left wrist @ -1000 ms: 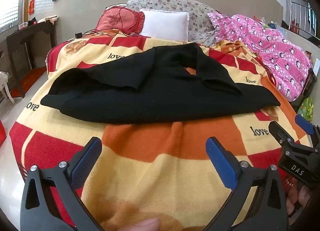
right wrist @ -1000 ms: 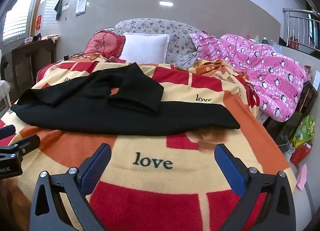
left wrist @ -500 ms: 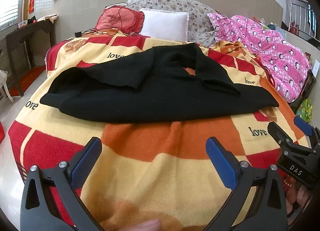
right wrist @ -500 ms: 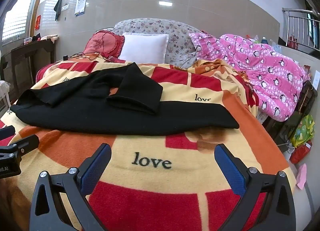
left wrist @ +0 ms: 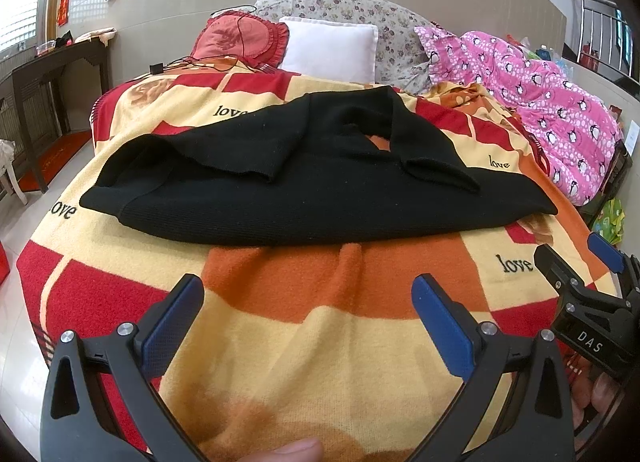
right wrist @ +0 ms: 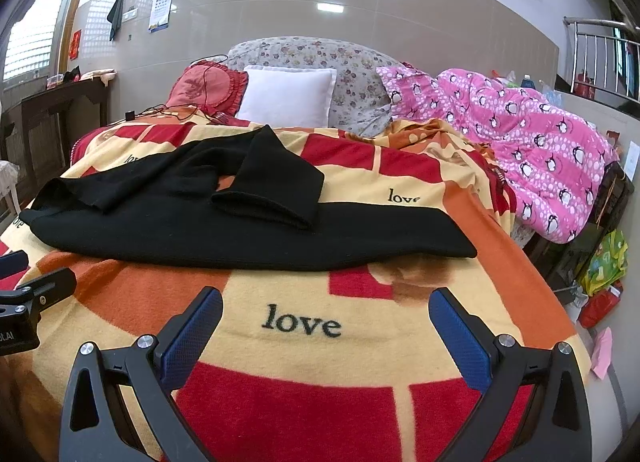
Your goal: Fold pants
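Black pants point(left wrist: 312, 190) lie across the red, orange and yellow "love" blanket point(left wrist: 304, 342) on the bed, waistband edge toward me, both leg ends folded back over the body. They also show in the right wrist view point(right wrist: 240, 222). My left gripper point(left wrist: 308, 314) is open and empty, hovering over the blanket short of the pants' near edge. My right gripper point(right wrist: 326, 326) is open and empty, over the blanket near the pants' right end. The right gripper also shows at the right edge of the left wrist view point(left wrist: 592, 302).
A white pillow point(left wrist: 330, 48), a red cushion point(left wrist: 240, 38) with cables and a floral pillow point(right wrist: 340, 78) sit at the head of the bed. A pink penguin quilt point(right wrist: 520, 150) lies along the right side. A dark wooden table point(left wrist: 56, 74) stands at left.
Both grippers have crept slightly toward the pants; the pants lie unchanged.
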